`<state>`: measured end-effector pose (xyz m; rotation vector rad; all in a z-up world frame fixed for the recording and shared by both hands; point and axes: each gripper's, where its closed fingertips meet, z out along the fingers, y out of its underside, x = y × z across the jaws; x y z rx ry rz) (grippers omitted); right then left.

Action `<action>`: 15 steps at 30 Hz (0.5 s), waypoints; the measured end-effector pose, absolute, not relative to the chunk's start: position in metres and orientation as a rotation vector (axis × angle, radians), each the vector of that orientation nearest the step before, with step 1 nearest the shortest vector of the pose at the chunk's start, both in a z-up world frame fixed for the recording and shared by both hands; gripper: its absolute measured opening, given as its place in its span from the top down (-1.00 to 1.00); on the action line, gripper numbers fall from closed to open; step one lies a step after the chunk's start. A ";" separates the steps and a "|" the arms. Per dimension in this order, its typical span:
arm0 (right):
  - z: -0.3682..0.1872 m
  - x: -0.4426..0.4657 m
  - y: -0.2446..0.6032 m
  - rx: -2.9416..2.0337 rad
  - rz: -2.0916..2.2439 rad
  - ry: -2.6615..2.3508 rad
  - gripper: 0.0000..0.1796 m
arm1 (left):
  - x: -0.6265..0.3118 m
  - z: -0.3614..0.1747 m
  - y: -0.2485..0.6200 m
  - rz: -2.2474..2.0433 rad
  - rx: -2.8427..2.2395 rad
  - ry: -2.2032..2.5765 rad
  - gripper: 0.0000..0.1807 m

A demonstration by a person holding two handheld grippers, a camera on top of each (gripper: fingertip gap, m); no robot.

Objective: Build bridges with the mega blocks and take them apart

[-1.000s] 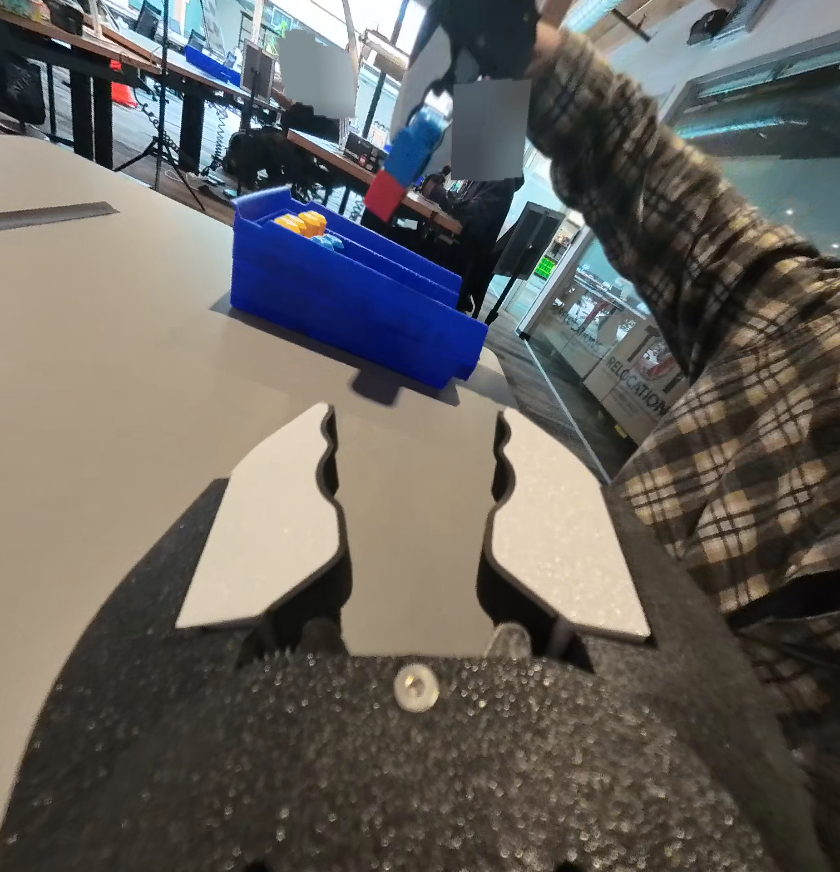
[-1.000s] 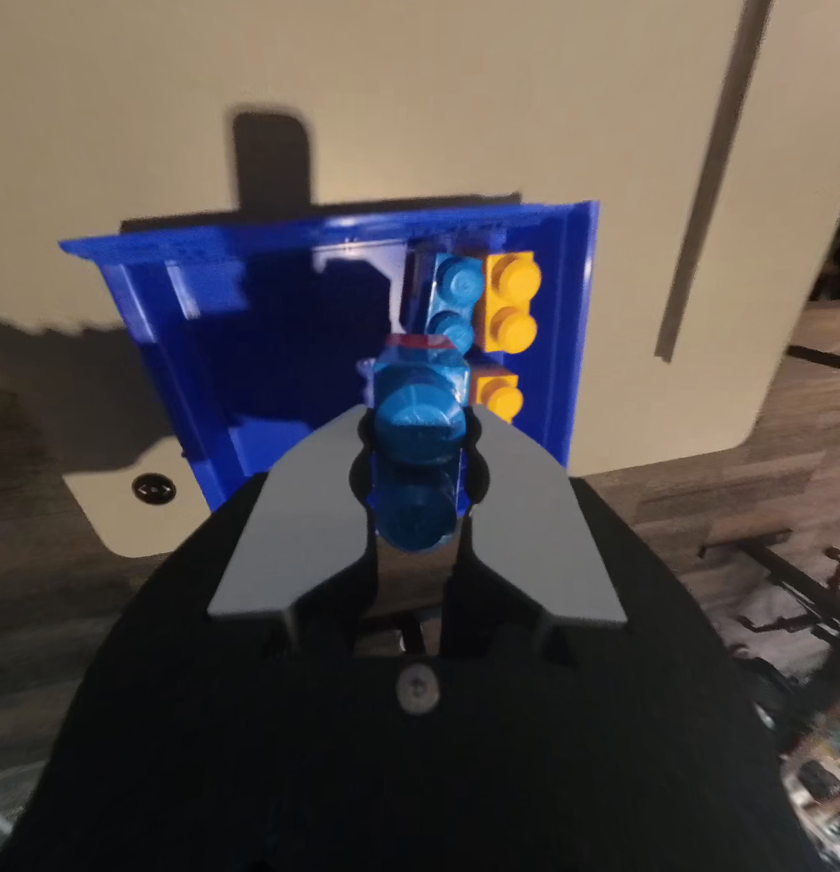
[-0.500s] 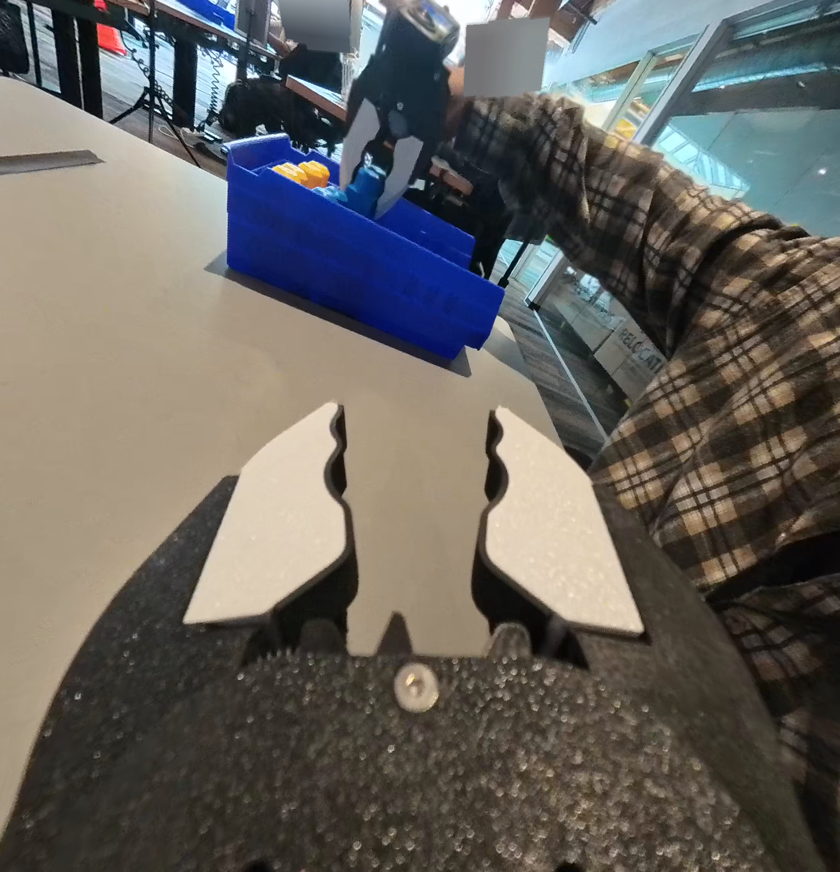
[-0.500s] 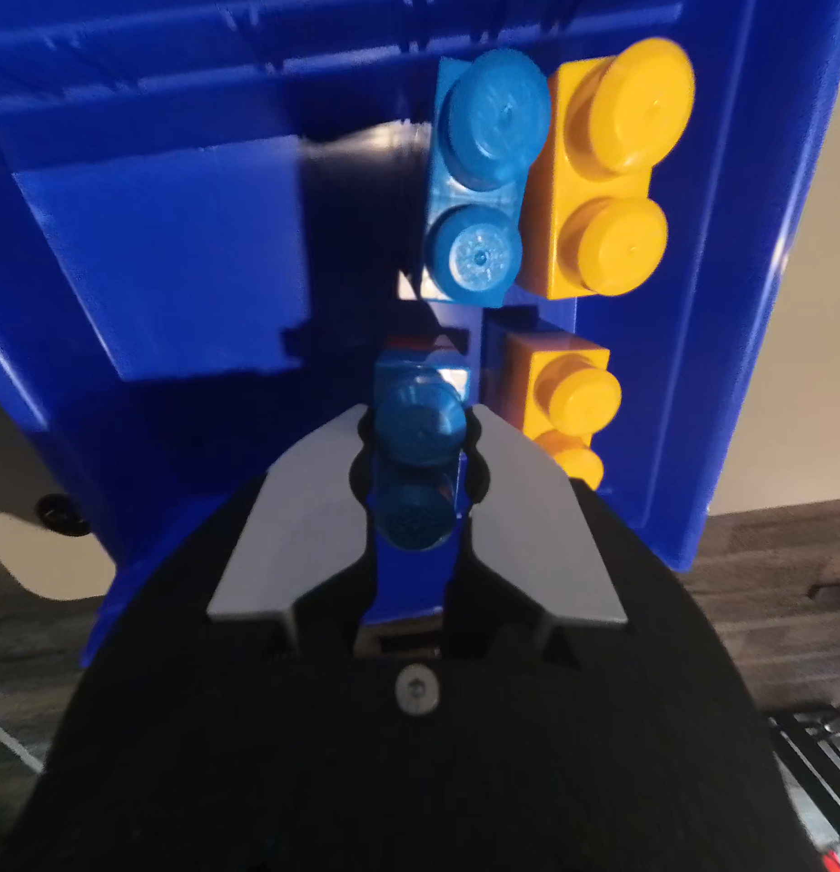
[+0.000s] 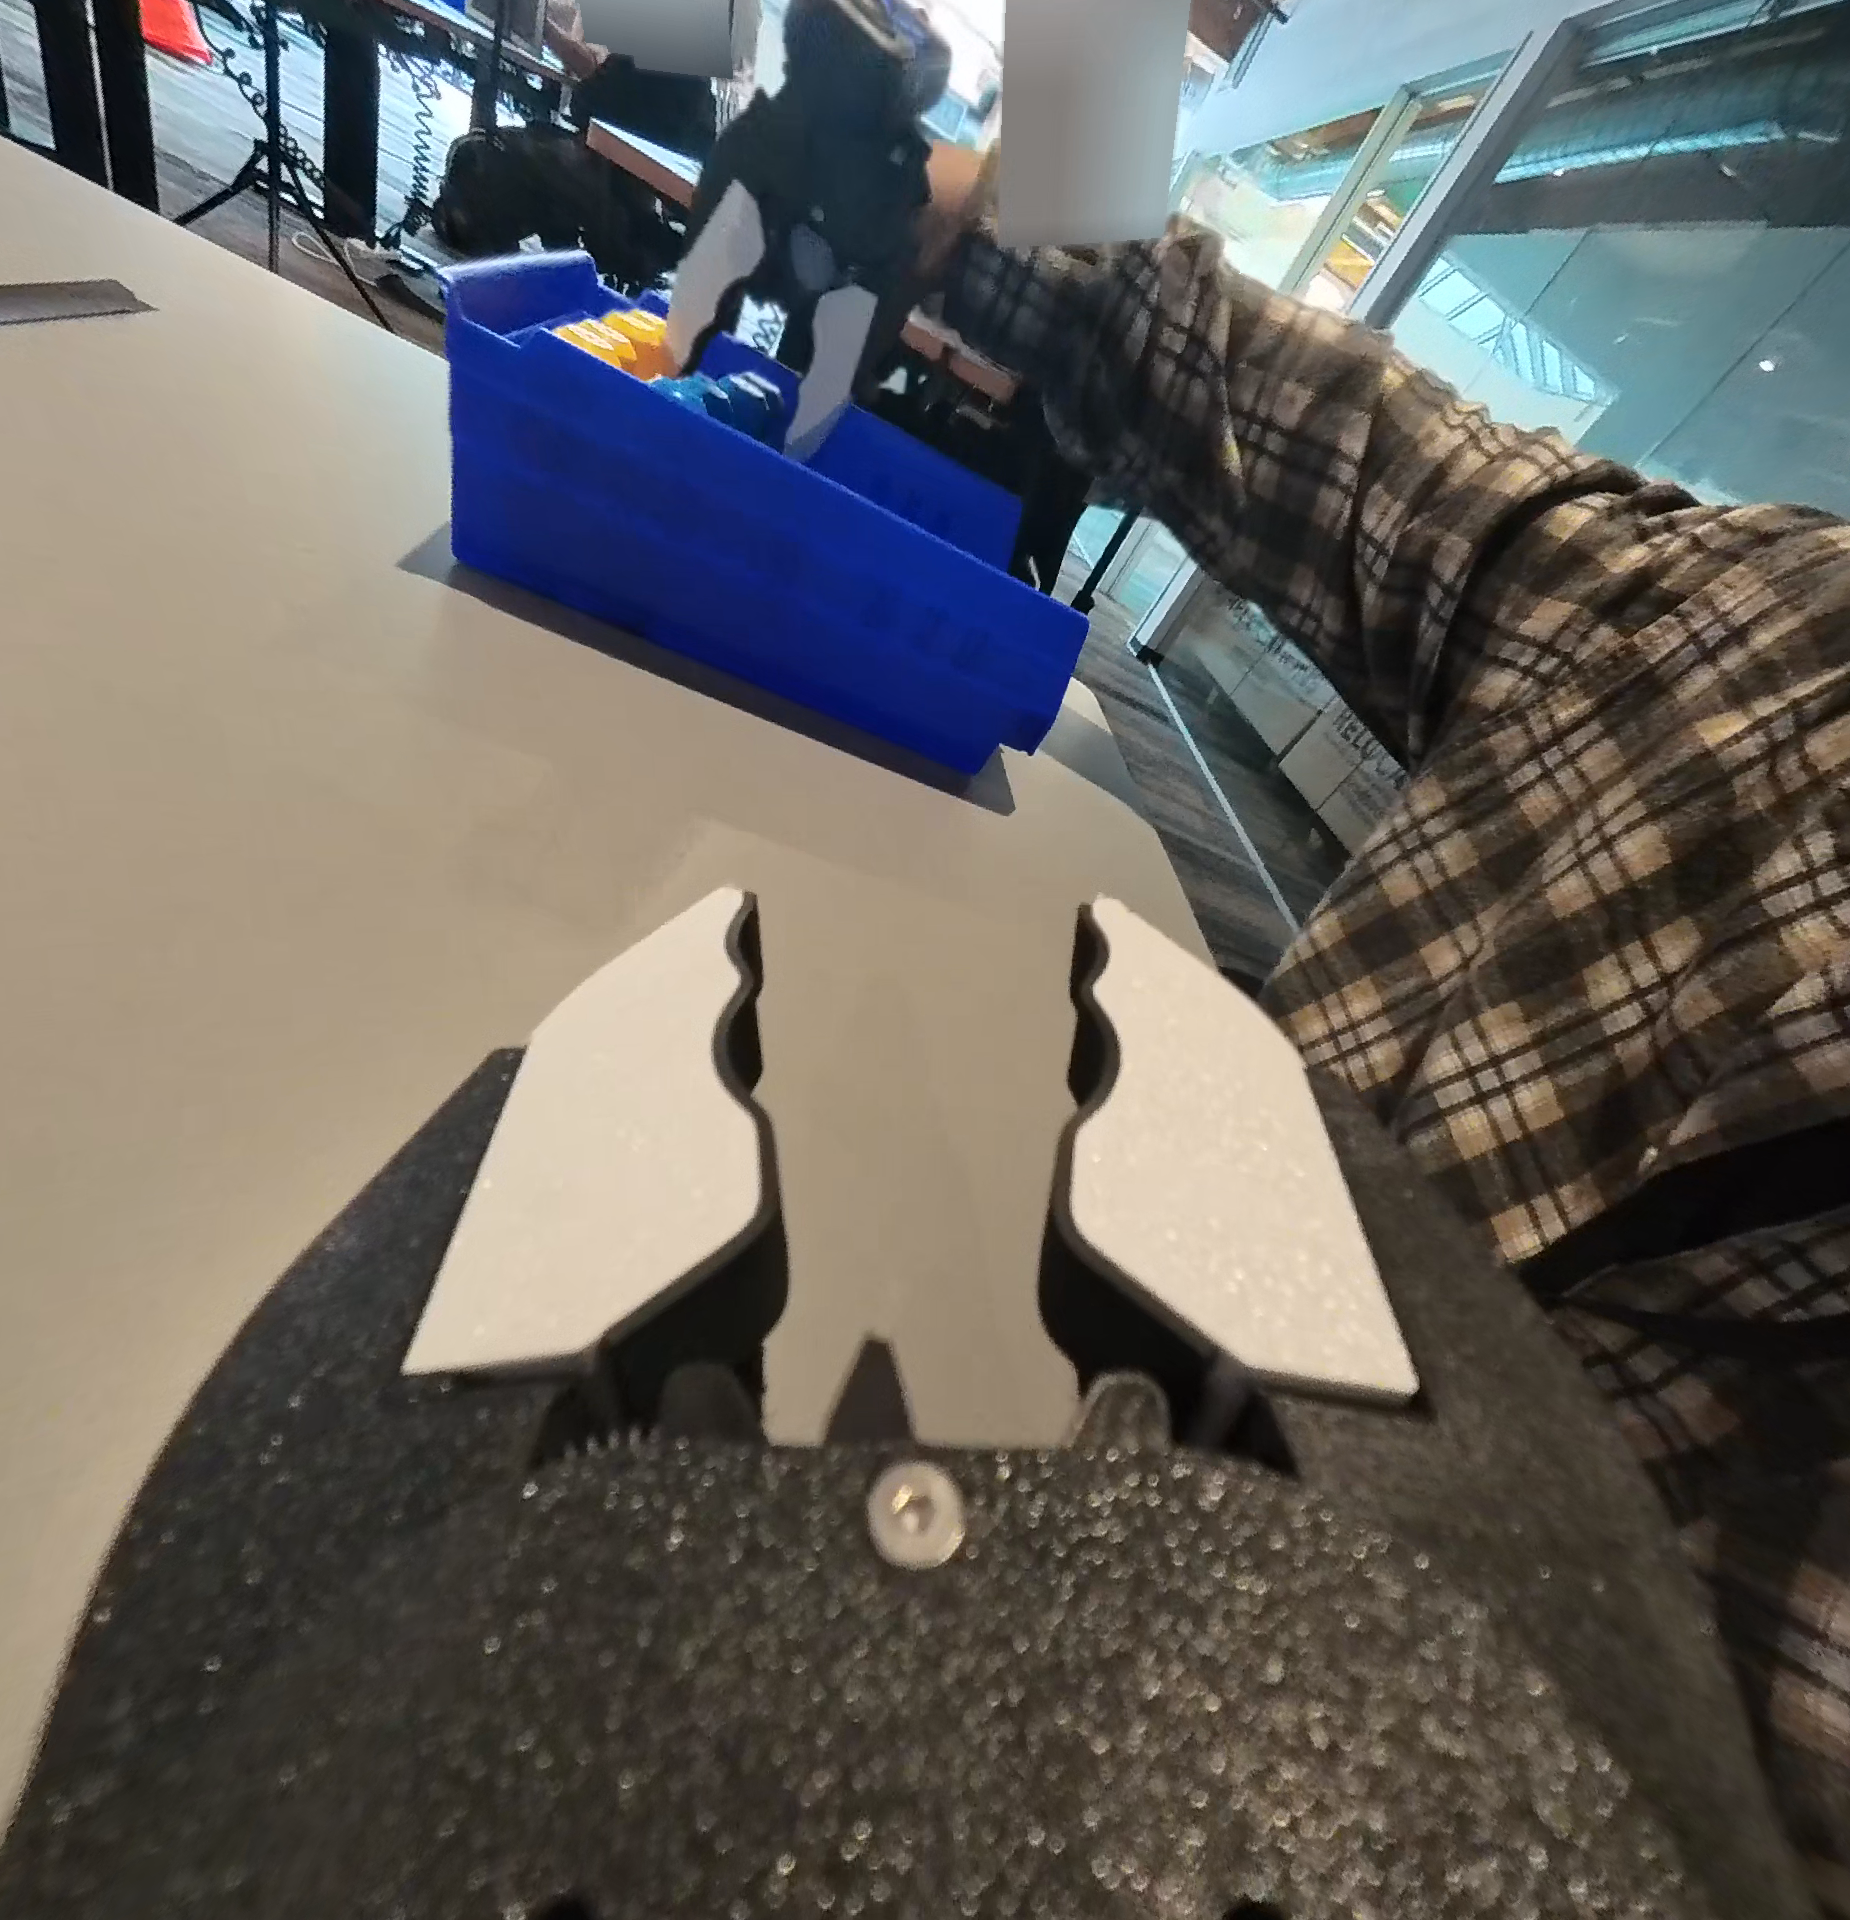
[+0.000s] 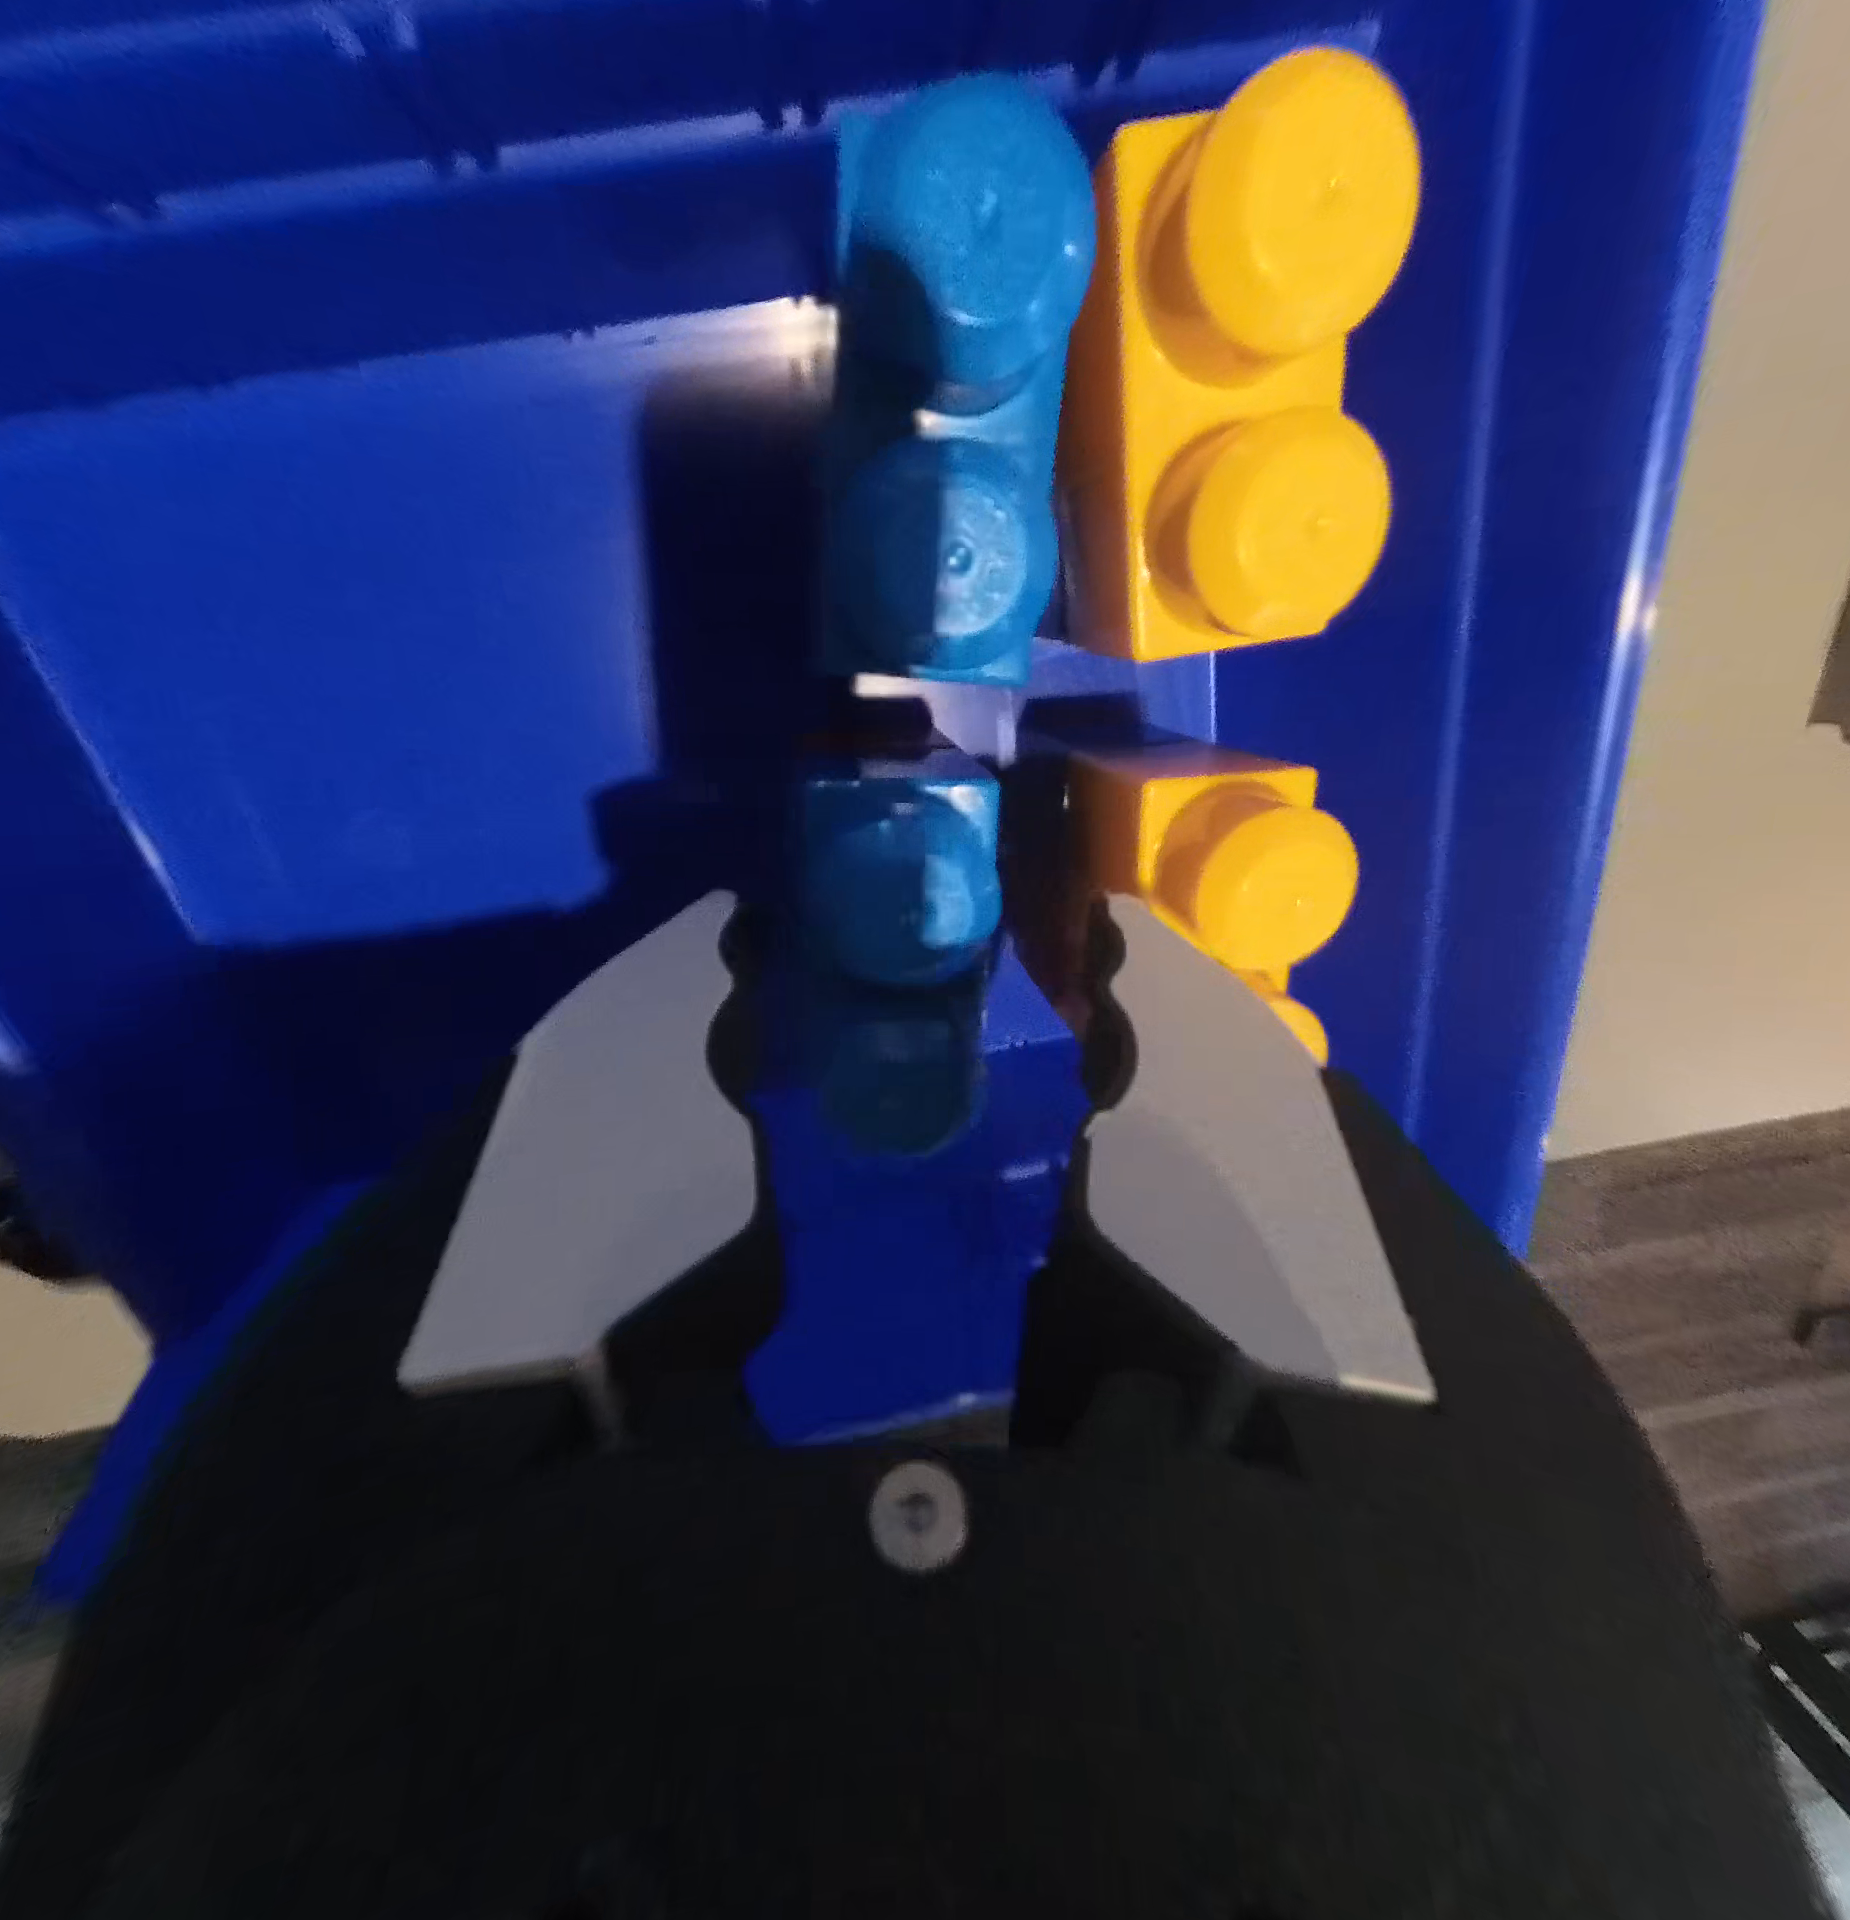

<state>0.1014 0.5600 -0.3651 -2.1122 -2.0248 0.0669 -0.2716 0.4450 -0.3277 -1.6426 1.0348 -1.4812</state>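
1. The surface (image 5: 277,727) is a wide, smooth, pale grey top and fills the left and middle of the left wrist view. It carries only the bin, so I judge the bridge is already taken apart and the pieces are being stored.

2. The blue bin (image 5: 755,582) is of hard glossy plastic with ribbed walls. It stands in the upper middle of the left wrist view, close to the surface's far edge, probably so that the right arm in the plaid sleeve (image 5: 1523,727) reaches it easily.

3. The left claw (image 5: 916,1023) lies low over the bare surface at the bottom of its view. Its flat pale fingers with wavy black inner edges are apart and hold nothing; it seems to wait.

4. The right claw (image 6: 916,1003) is down inside the bin, fingers spread. A gap shows beside the blue block (image 6: 900,935) between them, so the block looks released.

5. The mega blocks are moulded plastic with round studs on top. Another blue one (image 6: 952,416) lies above it in the frame, touching a yellow block (image 6: 1243,395), and a second yellow block (image 6: 1233,873) is at middle right, all packed against the bin's right wall.
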 end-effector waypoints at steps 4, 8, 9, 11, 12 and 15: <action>-0.330 0.102 0.547 -2.117 0.022 -1.984 0.27 | -0.274 -0.325 0.448 -1.483 -1.635 1.008 0.36; -0.245 0.049 0.540 -1.920 0.038 -1.679 0.14 | -0.276 -0.323 0.448 -1.475 -1.629 1.006 0.36; -0.223 0.029 0.537 -1.866 0.068 -1.577 0.13 | -0.276 -0.322 0.448 -1.472 -1.627 1.010 0.36; -0.186 -0.017 0.522 -1.757 0.172 -1.398 -0.01 | -0.276 -0.320 0.447 -1.463 -1.623 1.015 0.36; -0.174 -0.040 0.513 -1.700 0.217 -1.338 0.00 | -0.276 -0.319 0.446 -1.456 -1.621 1.017 0.36; -0.161 -0.110 0.481 -1.568 0.415 -1.200 0.02 | -0.278 -0.317 0.447 -1.438 -1.616 1.019 0.36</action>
